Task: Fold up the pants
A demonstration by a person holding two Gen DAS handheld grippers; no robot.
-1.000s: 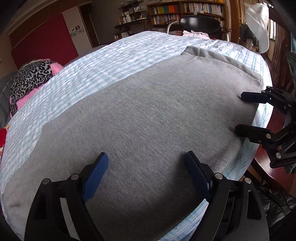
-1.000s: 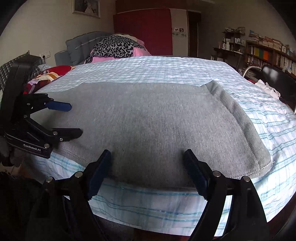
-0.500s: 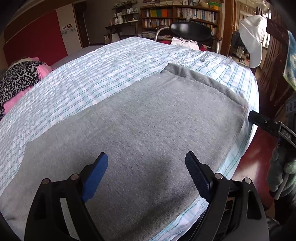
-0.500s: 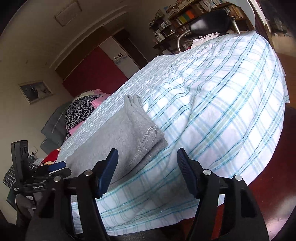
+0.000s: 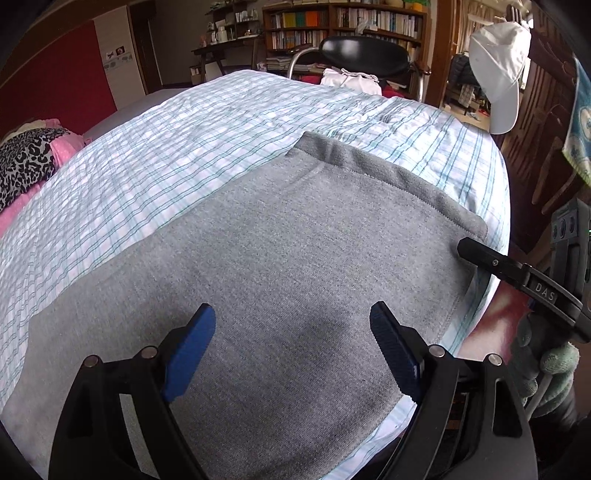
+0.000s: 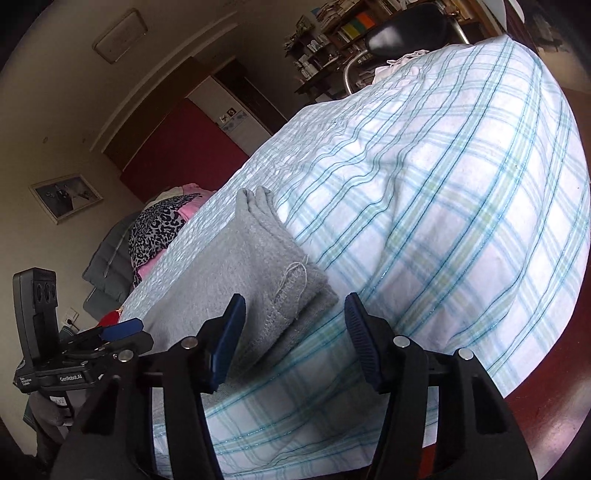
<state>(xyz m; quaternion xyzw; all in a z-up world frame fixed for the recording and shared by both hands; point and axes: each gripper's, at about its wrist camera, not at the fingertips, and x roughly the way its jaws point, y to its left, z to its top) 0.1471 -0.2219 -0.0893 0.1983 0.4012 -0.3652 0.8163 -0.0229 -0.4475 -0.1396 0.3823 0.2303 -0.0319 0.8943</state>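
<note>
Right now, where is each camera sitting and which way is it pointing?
Left wrist: on the left gripper, above the near bed edge, facing across the grey pants toward the bookshelves; its own open fingers show, plus the right gripper and a gloved hand.
Right wrist: on the right gripper, low and tilted at the pants corner; its own open fingers show, and the left gripper.
Shared: pants, plaid sheet, black chair.
</note>
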